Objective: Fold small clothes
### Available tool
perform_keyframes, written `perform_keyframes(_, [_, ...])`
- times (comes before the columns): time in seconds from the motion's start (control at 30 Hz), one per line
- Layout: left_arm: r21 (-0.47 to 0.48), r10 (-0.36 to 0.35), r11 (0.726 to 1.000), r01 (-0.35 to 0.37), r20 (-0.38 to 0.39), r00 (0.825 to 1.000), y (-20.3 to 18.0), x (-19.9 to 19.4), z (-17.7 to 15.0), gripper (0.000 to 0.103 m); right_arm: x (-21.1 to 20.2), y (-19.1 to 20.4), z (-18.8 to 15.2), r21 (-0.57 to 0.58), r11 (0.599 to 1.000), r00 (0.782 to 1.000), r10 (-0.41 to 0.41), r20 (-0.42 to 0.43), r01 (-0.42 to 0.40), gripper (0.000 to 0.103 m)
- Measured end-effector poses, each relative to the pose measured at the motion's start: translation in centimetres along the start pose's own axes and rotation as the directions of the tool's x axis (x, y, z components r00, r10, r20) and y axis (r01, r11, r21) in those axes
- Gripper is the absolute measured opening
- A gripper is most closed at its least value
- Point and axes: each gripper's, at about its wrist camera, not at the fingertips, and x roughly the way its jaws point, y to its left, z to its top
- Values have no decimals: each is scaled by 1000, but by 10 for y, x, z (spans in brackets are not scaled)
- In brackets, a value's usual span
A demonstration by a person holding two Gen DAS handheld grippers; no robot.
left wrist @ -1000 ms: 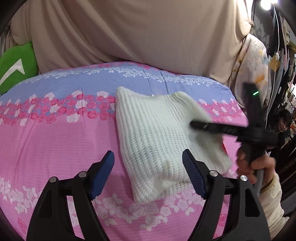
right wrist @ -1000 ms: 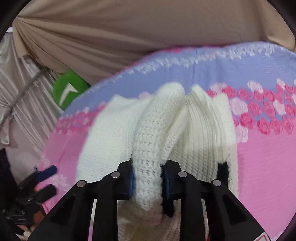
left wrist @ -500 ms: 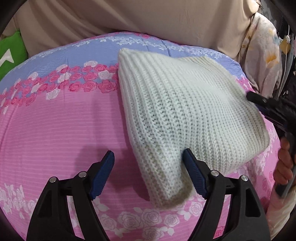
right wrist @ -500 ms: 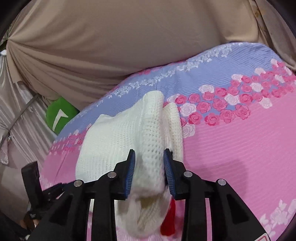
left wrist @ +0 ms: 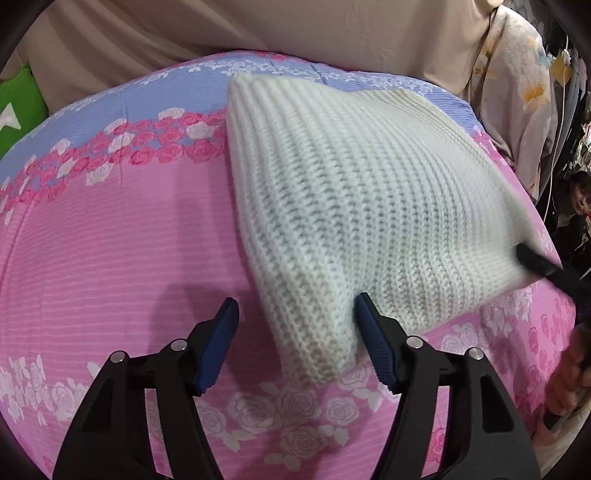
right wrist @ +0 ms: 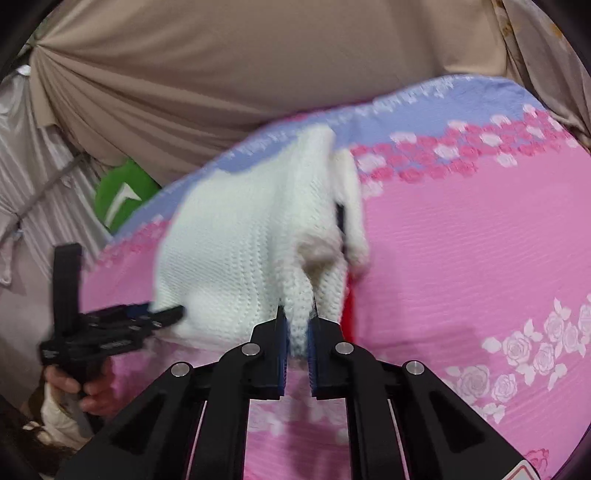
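A white knit garment (left wrist: 369,184) lies folded on the pink and blue rose bed cover (left wrist: 110,240). My left gripper (left wrist: 295,302) straddles its near corner, jaws closing; the right pad touches the knit, the left pad stands clear of it. In the right wrist view the garment (right wrist: 240,251) bunches upward, and my right gripper (right wrist: 298,317) is closing tight on a thin fold of its edge. The right gripper's finger (left wrist: 535,266) shows at the garment's right edge. The left gripper (right wrist: 162,314) reaches the garment's far side, held by a hand (right wrist: 88,391). A red bit (right wrist: 349,306) peeks from under the knit.
A beige curtain (left wrist: 258,29) hangs behind the bed. A green cushion (left wrist: 18,99) sits at the back left, a floral cloth (left wrist: 517,92) at the back right. A person (left wrist: 580,195) is beyond the bed's right edge. The bed cover (right wrist: 461,240) spreads to the right of the garment.
The left gripper came down close over the garment's near corner and narrowed. The right gripper slid off the thick fold, drew back to the garment's edge and shut on a thinner fold.
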Motion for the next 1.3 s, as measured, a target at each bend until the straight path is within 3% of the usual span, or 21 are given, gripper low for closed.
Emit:
perform_keyframes(0.1, [2,12,1000,-12,3,1000,-2,-1,-1,64,0,-2,-3,8,1000,1000,26,8,-26,7])
perform_keyframes(0.2, [21,24,999,-25,36,999,-8,-19,1,63,-19,7,2,-2,1000,999,23,37,-23,16])
perform_keyframes(0.43, [66,114,990,-126,170,979,-26,-48,17,68,-59,43,36,-120,989,980,-65,186,88,20])
perform_keyframes(0.57, [80,156,982,-173,190,969,-38,-40,29,68,-39,65,50,-197,966,972,-128,197,167,20])
perform_keyframes(0.7, [81,206,971,-226,202,957,-46,-28,37,68,-3,68,54,-225,946,967,-202,156,233,20])
perform_keyframes(0.8, [82,229,965,-249,196,953,-45,-18,38,70,30,56,50,-244,920,952,-288,106,305,11])
perform_keyframes(1.0, [64,237,966,-251,171,956,-39,-3,40,73,3,62,53,-196,951,965,-208,157,237,11])
perform_keyframes(1.13, [57,234,967,-246,168,958,-39,0,39,75,34,46,52,-182,930,947,-306,96,319,13])
perform_keyframes(1.3, [45,231,969,-242,170,958,-39,-5,38,75,4,48,53,-129,960,962,-227,149,247,14])
